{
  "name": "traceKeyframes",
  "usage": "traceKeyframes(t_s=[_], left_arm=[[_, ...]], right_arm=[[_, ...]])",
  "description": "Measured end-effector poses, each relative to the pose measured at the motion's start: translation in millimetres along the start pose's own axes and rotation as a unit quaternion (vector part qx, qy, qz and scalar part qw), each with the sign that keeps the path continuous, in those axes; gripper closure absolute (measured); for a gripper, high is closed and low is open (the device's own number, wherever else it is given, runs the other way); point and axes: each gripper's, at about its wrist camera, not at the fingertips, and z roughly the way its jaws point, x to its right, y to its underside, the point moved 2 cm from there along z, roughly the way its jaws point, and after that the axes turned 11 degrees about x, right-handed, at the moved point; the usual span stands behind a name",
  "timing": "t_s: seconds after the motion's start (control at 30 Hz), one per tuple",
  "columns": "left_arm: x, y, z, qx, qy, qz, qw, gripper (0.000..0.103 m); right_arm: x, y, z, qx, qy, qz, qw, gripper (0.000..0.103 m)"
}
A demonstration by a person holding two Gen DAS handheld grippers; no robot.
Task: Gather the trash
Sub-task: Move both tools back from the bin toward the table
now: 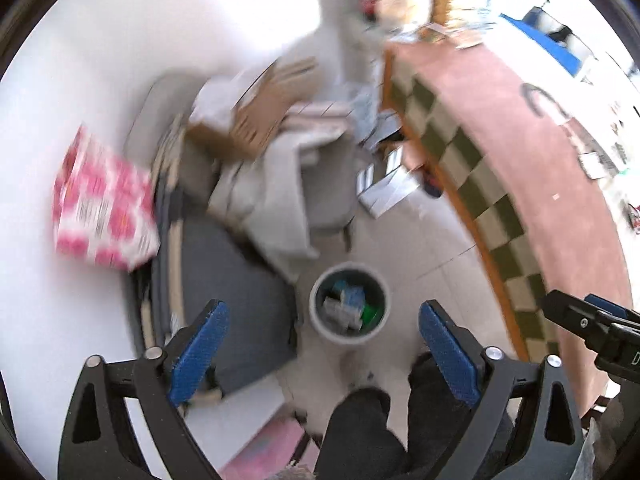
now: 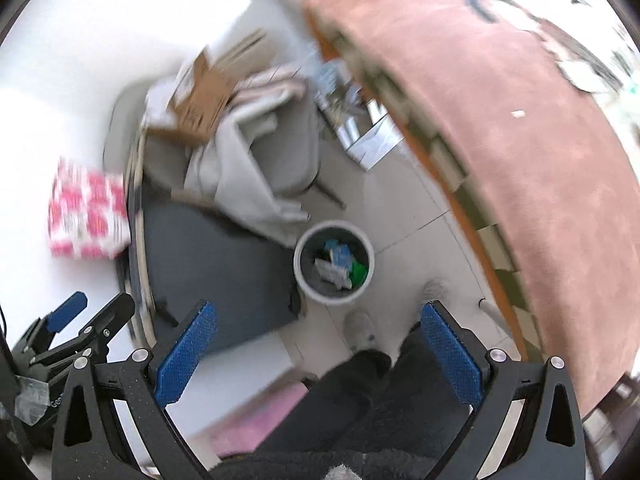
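Nearest, the left gripper (image 1: 323, 354) hangs with its jaws spread wide and nothing between them; the right gripper (image 2: 318, 354) is the same, jaws wide apart and empty; both point steeply down past the person's dark trouser legs (image 2: 360, 392) and pale shoes (image 2: 362, 330) toward the tiled floor (image 2: 404, 216). Just beyond the shoes stands the round grey bin (image 2: 308, 290), upright and open-topped; in it lie the collected pieces of trash (image 2: 340, 264), crumpled wrappers in white, blue and green, too blurred to name singly. By their look these are light, thin and soft; they would crush under the pads and could slip if smooth, so a pinch across a bunched fold should hold better than one on a flat face; nothing there seems fragile. To the left of the bin lies a dark mat (image 2: 216, 256); farther off, a grey chair (image 2: 292, 152) piled with pale cloth and cardboard (image 2: 204, 96), and a pink-and-white package (image 2: 86, 216) at the far left. To the right runs the desk (image 2: 520, 140) under a reddish cover; small bits lie on it, among them a white scrap (image 2: 518, 114), likely the next to gather.
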Motion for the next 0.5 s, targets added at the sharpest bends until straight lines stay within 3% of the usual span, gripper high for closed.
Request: traceKeyframes(t_s=[0.13,0.23,0.33,0.5], left_arm=[[74.2,-58.2,1.1,0.035,0.011,0.053,0.9979,0.0],[156.6,-106.3,8.7,0.05,0.023,0.107,0.9928,0.0],[238.7,-144.8,23.6,0.046,0.041,0.156,0.9859,0.0],[359.1,-191.2,62.6,0.015,0.077,0.23,0.9701,0.0]], right_arm=[[73.6,-42.6,-26.6,0.036,0.022,0.079,0.996,0.0],[150.5,-73.3,-45.5,0.059,0.048,0.154,0.985,0.0],[238.9,-99.1,-61.9,0.077,0.081,0.235,0.966,0.0],[403.6,-134.0,-74.7,0.094,0.147,0.365,0.914,0.0]])
